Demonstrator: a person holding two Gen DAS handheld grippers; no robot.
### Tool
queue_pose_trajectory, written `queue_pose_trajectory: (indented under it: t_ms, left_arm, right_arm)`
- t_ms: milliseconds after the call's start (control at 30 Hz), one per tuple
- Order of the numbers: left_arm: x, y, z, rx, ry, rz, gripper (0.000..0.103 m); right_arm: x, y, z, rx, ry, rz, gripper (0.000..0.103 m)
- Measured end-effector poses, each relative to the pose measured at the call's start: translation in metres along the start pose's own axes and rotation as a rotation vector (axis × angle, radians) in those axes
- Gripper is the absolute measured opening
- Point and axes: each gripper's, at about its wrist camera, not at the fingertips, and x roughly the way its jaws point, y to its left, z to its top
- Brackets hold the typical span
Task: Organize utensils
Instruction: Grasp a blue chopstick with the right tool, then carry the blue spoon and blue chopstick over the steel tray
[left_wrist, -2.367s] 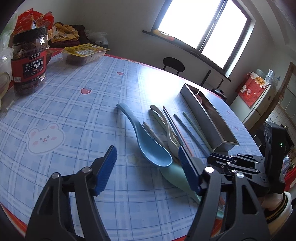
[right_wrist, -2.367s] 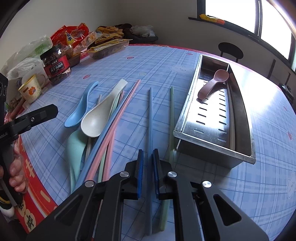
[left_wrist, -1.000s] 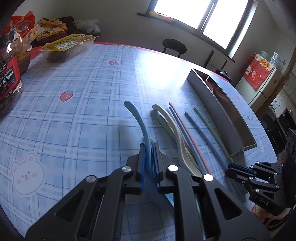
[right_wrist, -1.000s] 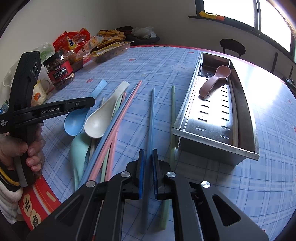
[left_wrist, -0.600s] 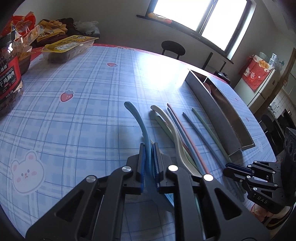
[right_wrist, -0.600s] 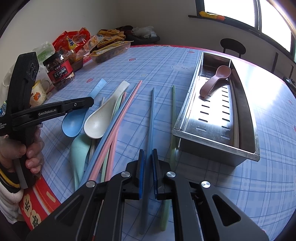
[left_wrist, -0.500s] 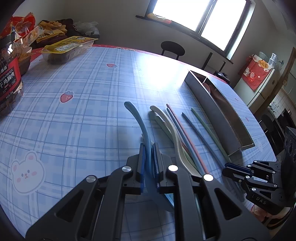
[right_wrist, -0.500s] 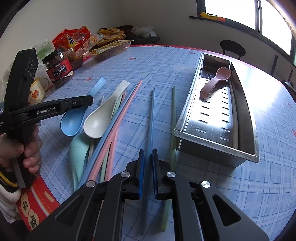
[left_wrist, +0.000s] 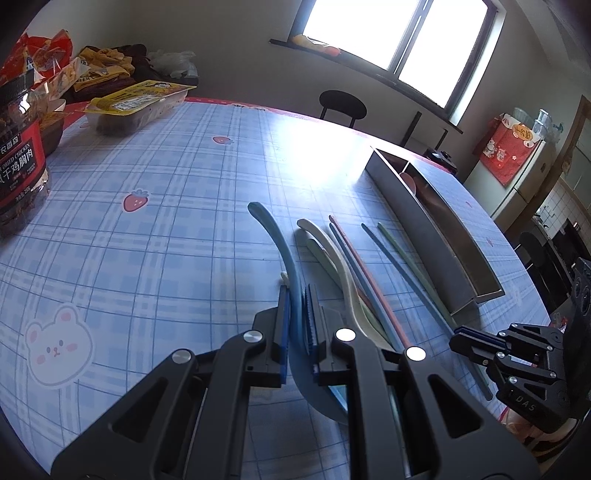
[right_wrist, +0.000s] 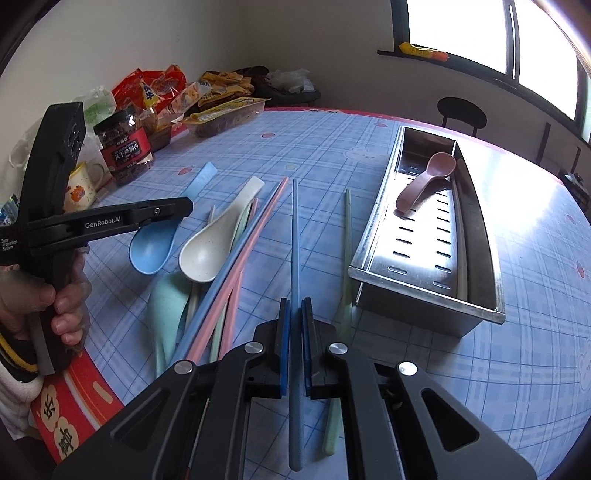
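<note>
My left gripper (left_wrist: 295, 295) is shut on the blue spoon (left_wrist: 273, 236) where handle meets bowl. In the right wrist view its bowl (right_wrist: 151, 247) is tipped up beside the left gripper (right_wrist: 184, 206). The jaws of my right gripper (right_wrist: 294, 306) are closing, with the pads pressing on the blue chopstick (right_wrist: 294, 229) between them. It also shows low at the right as the right gripper (left_wrist: 458, 336). A cream spoon (right_wrist: 210, 254), a green spoon (right_wrist: 166, 295), pink chopsticks (right_wrist: 258, 221) and a green chopstick (right_wrist: 347, 229) lie on the tablecloth. The steel tray (right_wrist: 424, 317) holds a brown spoon (right_wrist: 424, 181).
A red-labelled jar (right_wrist: 125, 147), a mug (right_wrist: 79, 181) and snack packs (right_wrist: 221, 114) crowd the far left of the round table. A black chair (right_wrist: 461, 110) stands beyond the tray. The table's red edge (right_wrist: 66, 417) runs close under the person's hand.
The left gripper, open above the spoons at first, has shut on the blue spoon and tilted its bowl up. The right gripper has stayed on the blue chopstick, hardly moving.
</note>
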Motion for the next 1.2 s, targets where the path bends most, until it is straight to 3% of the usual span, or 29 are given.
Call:
queue_pose_trajectory:
  t_ms: [367, 567, 833, 1100, 1200]
  left_arm:
    - [-0.009, 0.004, -0.001, -0.018, -0.047, 0.011, 0.012]
    - [-0.010, 0.011, 0.000, -0.050, -0.054, 0.015, 0.012]
    - [-0.014, 0.011, 0.000, -0.061, -0.074, 0.053, 0.012]
    - [-0.024, 0.004, 0.015, -0.062, -0.074, 0.017, 0.012]
    - [-0.024, -0.010, 0.030, -0.042, -0.066, -0.001, 0.012]
  right_arm:
    - [-0.017, -0.010, 0.000, 0.048, -0.081, 0.031, 0.006]
    - [-0.037, -0.033, 0.019, 0.140, -0.154, 0.103, 0.006]
    - [-0.037, -0.093, 0.082, 0.287, -0.311, -0.007, 0.006]
    - [-0.005, -0.151, 0.058, 0.534, -0.239, 0.076, 0.006]
    - [-0.001, -0.153, 0.055, 0.556, -0.233, 0.075, 0.006]
